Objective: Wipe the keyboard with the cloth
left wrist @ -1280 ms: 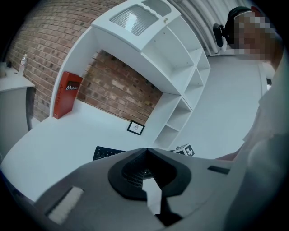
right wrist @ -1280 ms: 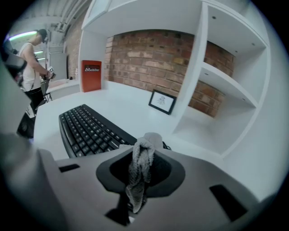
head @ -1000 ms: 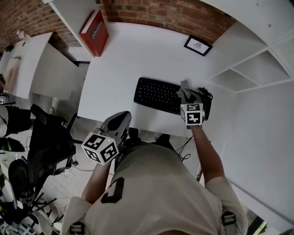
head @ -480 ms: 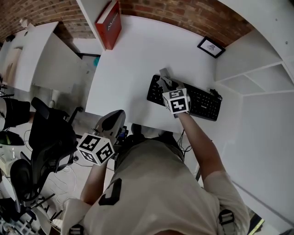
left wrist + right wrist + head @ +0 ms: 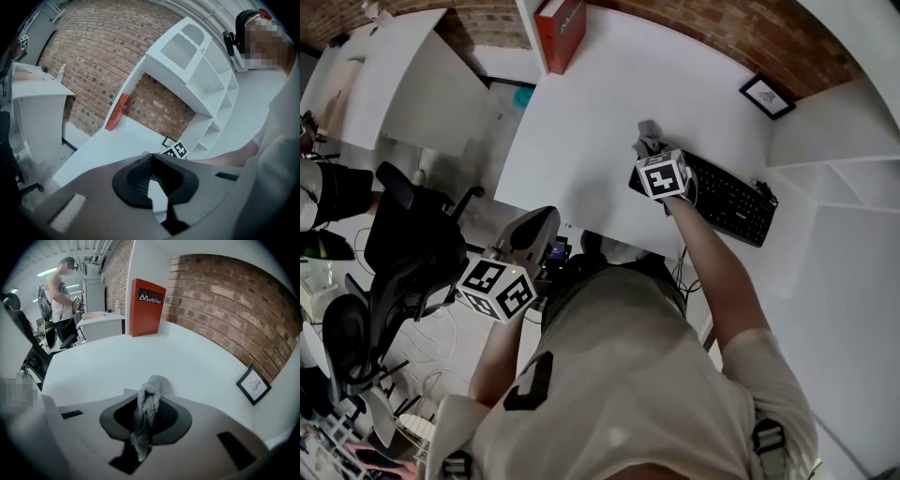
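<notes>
**One word can be read: "Mobilier"**

In the right gripper view a red book (image 5: 147,308) stands upright at the back of the white bench (image 5: 140,355). Its cover shows "Mobilier" in white beside a small white logo. In the left gripper view its spine lettering is too small to read. The cube (image 5: 664,174) on the right tool (image 5: 646,145) carries black-and-white square markers.

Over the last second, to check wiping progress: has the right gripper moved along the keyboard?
Yes. The right gripper, shut on the cloth, went from the right end of the keyboard to its left end.
</notes>
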